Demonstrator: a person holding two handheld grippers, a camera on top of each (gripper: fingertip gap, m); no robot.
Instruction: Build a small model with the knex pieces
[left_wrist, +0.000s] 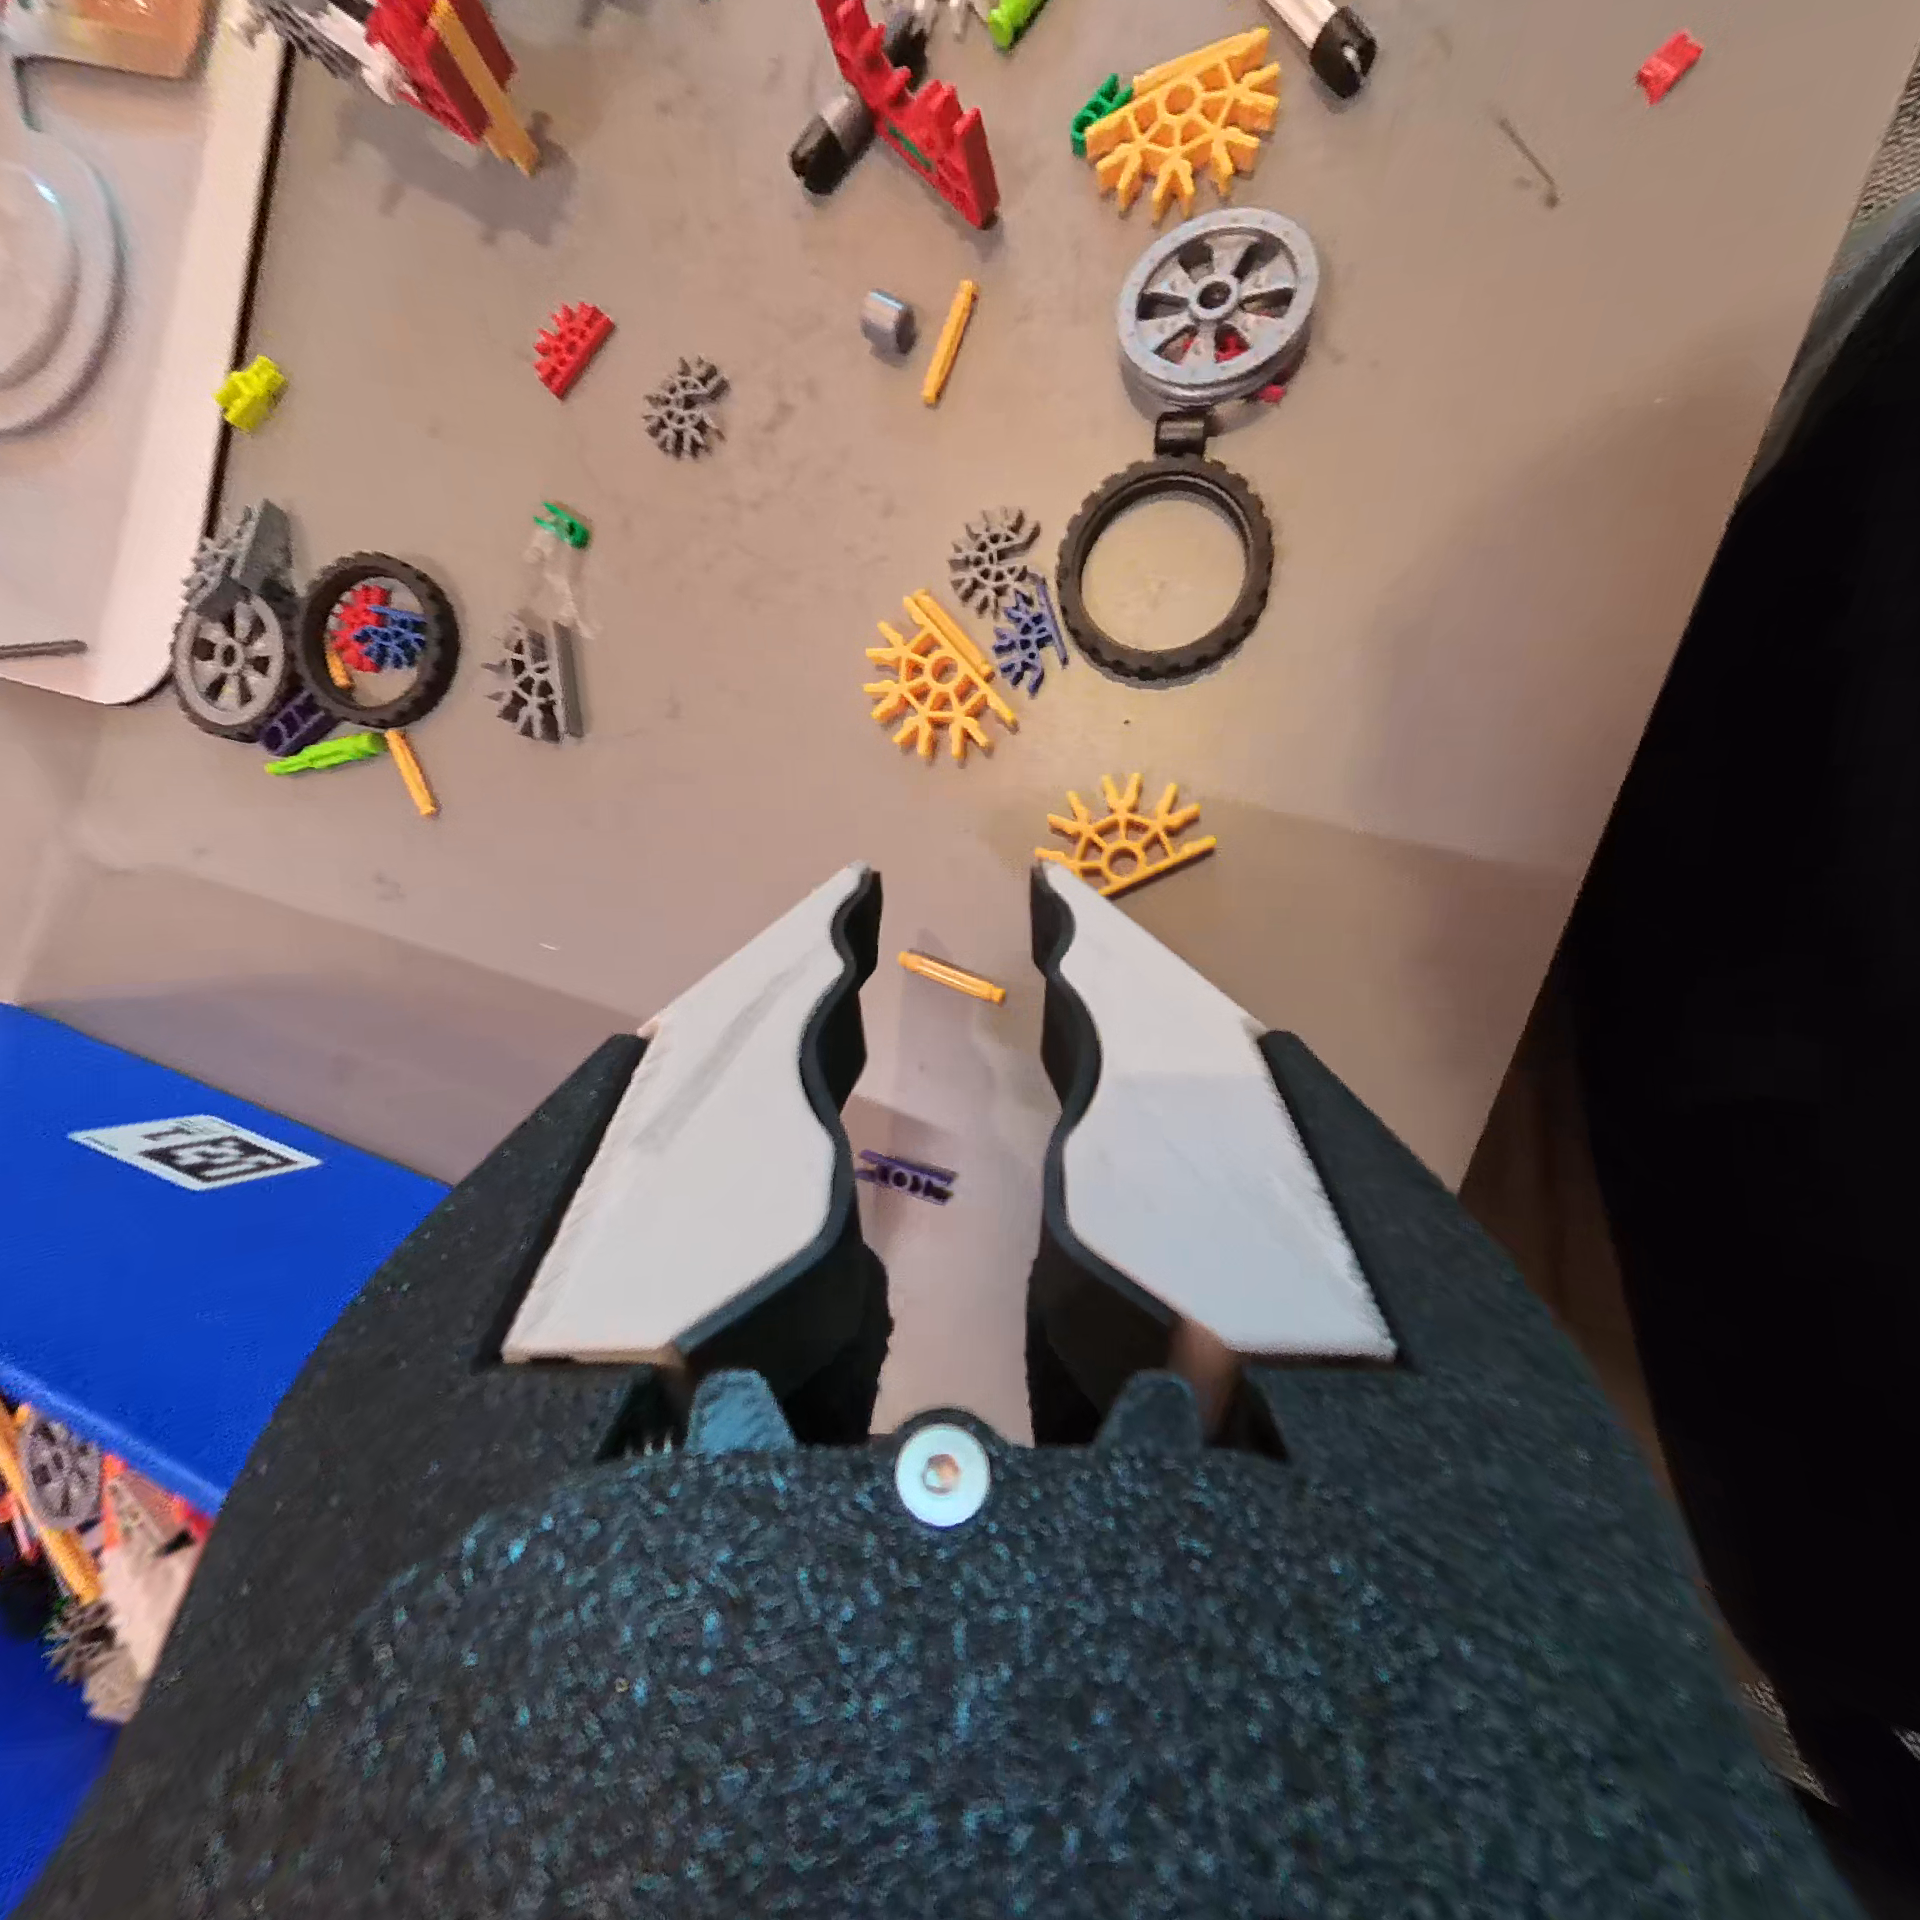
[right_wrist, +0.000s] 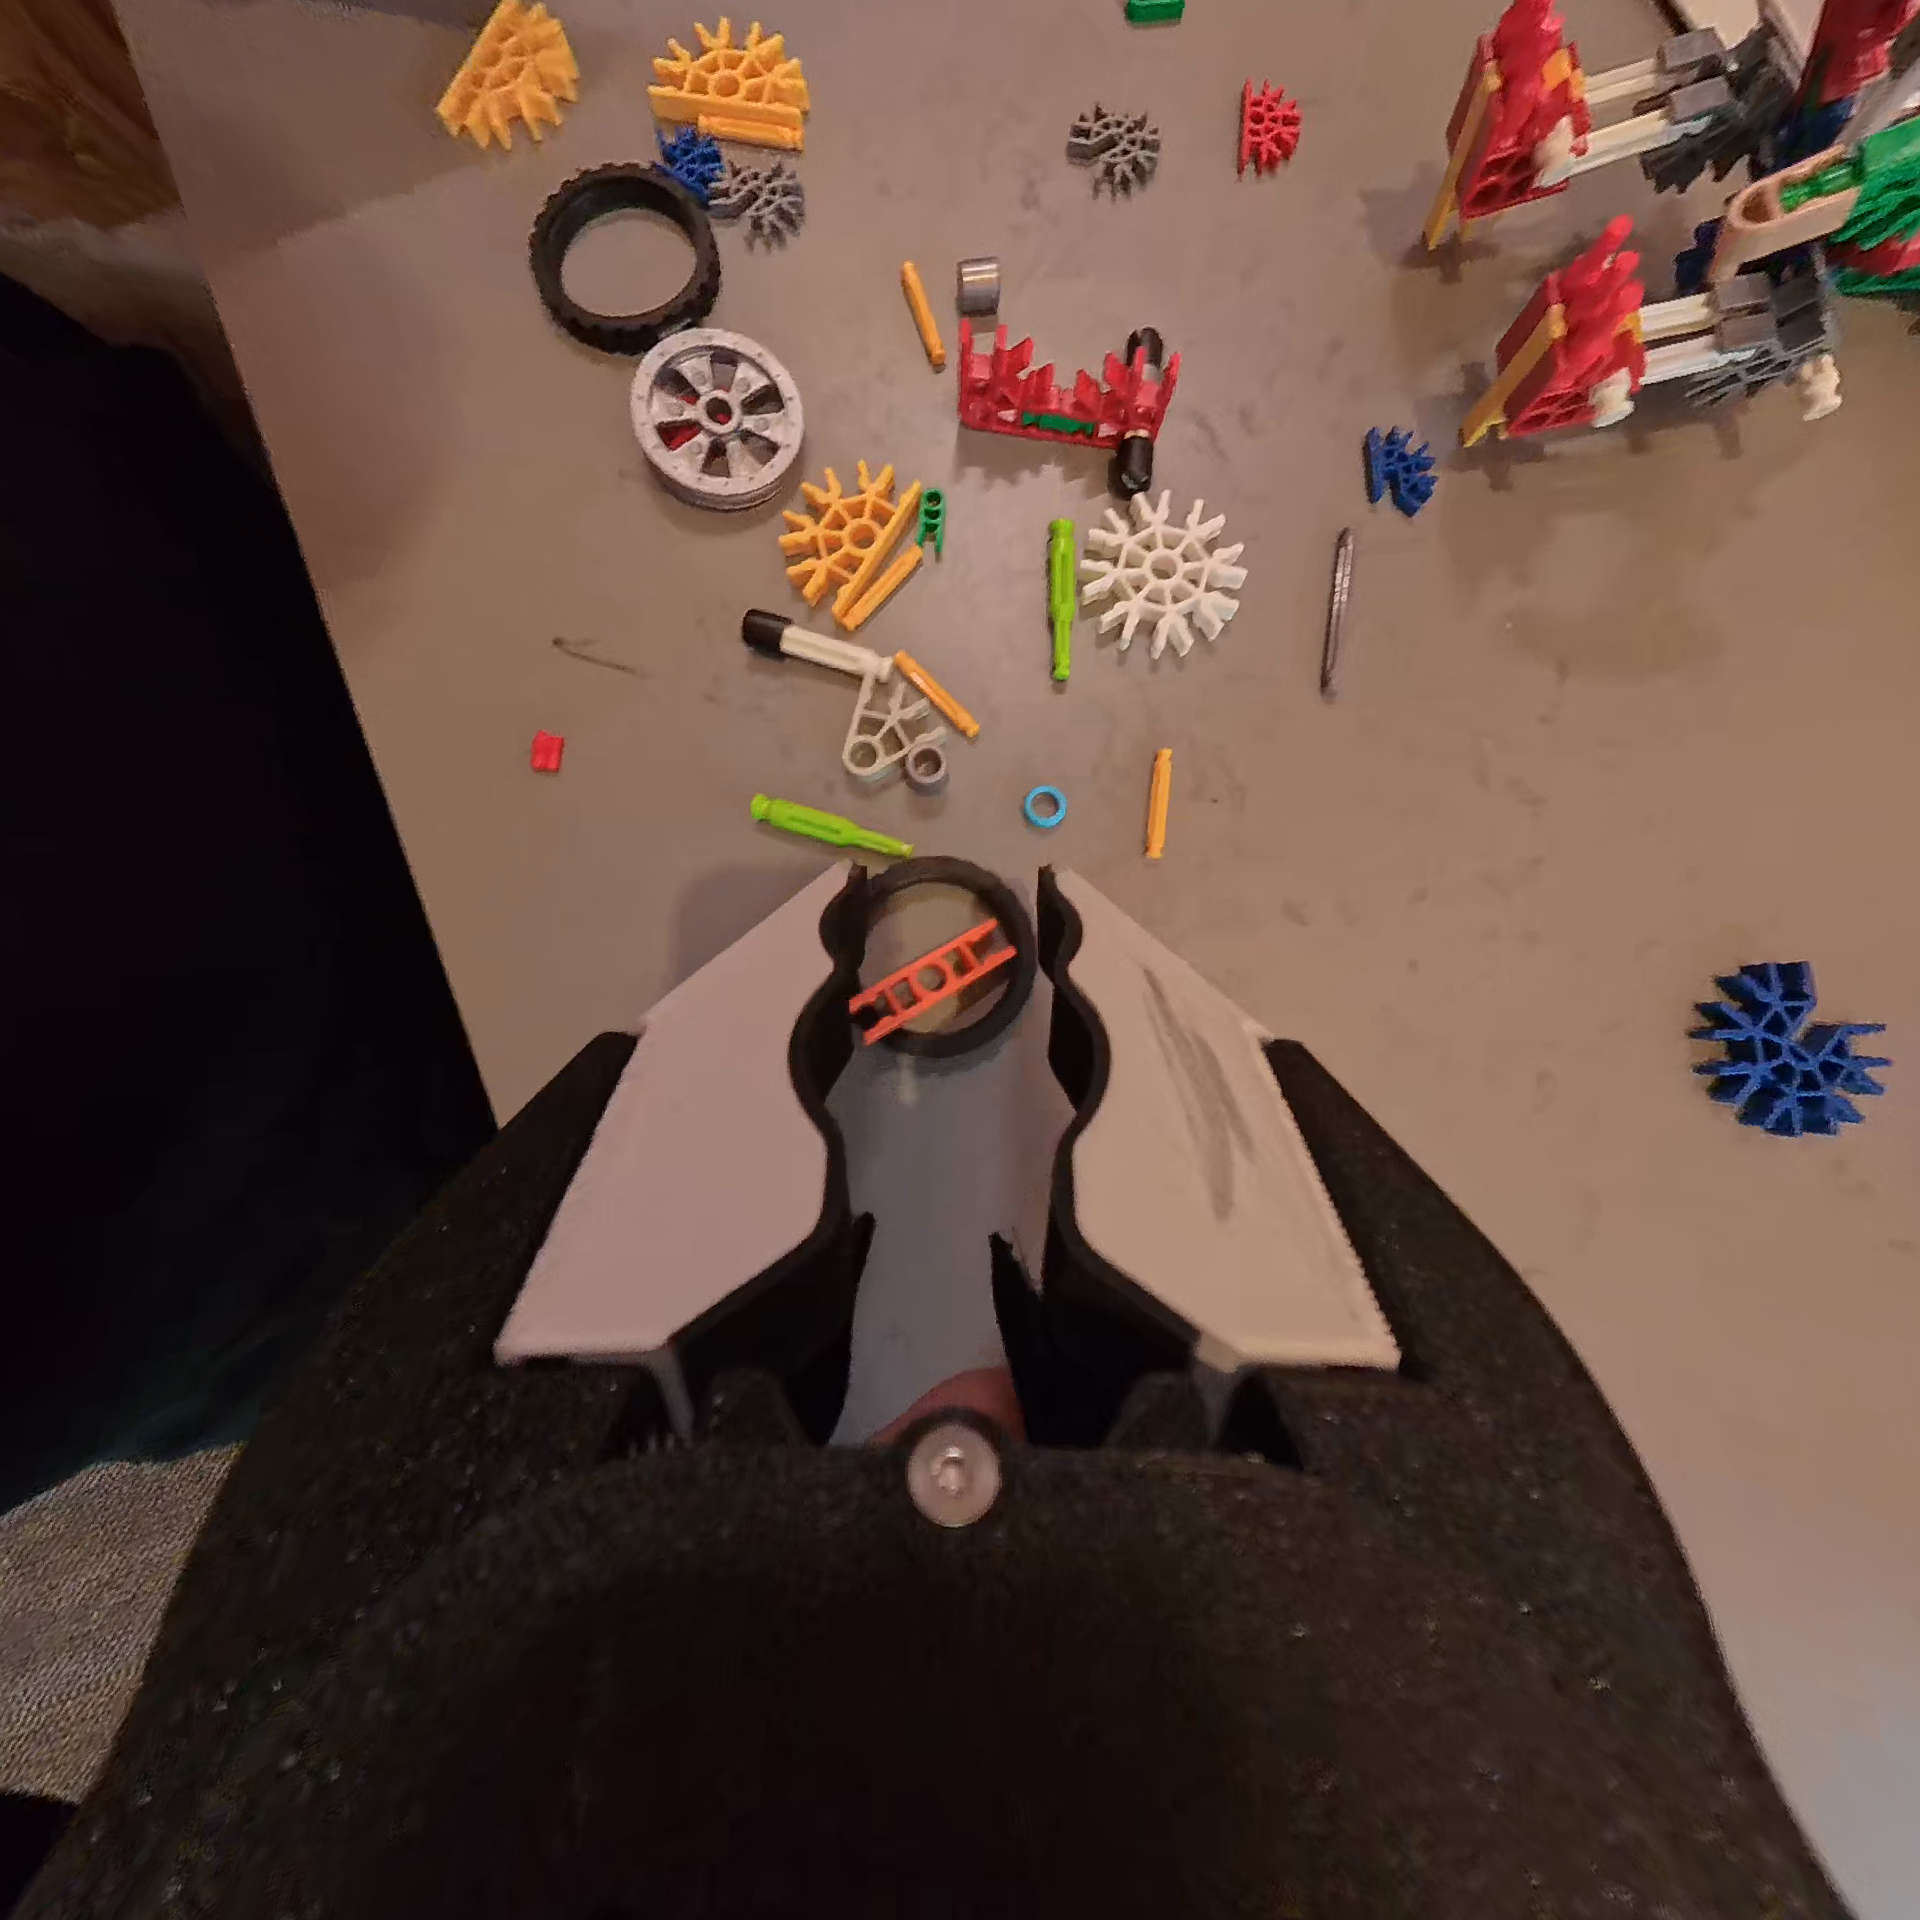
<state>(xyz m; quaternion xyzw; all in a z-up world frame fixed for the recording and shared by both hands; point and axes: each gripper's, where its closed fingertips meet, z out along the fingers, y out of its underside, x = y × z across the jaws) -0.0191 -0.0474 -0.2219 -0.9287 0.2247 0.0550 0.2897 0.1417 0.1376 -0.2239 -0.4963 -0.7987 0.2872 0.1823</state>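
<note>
Left gripper (left_wrist: 956, 883) hangs over the counter (left_wrist: 623, 883) with fingers spread and nothing between them. A short orange rod (left_wrist: 951, 977) lies on the counter in the gap below the tips, and a small purple connector (left_wrist: 904, 1179) lies further back under the gripper. A yellow fan connector (left_wrist: 1127, 836) sits just beside the right finger tip. A blue box (left_wrist: 156, 1247) is at lower left, and a black tyre ring (left_wrist: 1164, 577) and a grey wheel hub (left_wrist: 1216, 307) lie further out.

Right gripper (right_wrist: 940, 883) has a black tyre (right_wrist: 930, 961) between its fingers. The left finger touches the tyre rim, while the right finger looks close to it or just touching; whether the grip is firm cannot be told. An orange ladder-like connector (right_wrist: 930, 982) shows through the tyre's opening; whether it is inside the tyre or lying beneath is unclear. A green rod (right_wrist: 826, 826) and a light blue ring (right_wrist: 1044, 807) lie just past the tips.

Risk, as a judgement: the tyre is round and soft, so with light contact on one side it could roll or pop out. Loose parts crowd both grippers, so a low pass could knock the green rod or the yellow connector aside.
</note>
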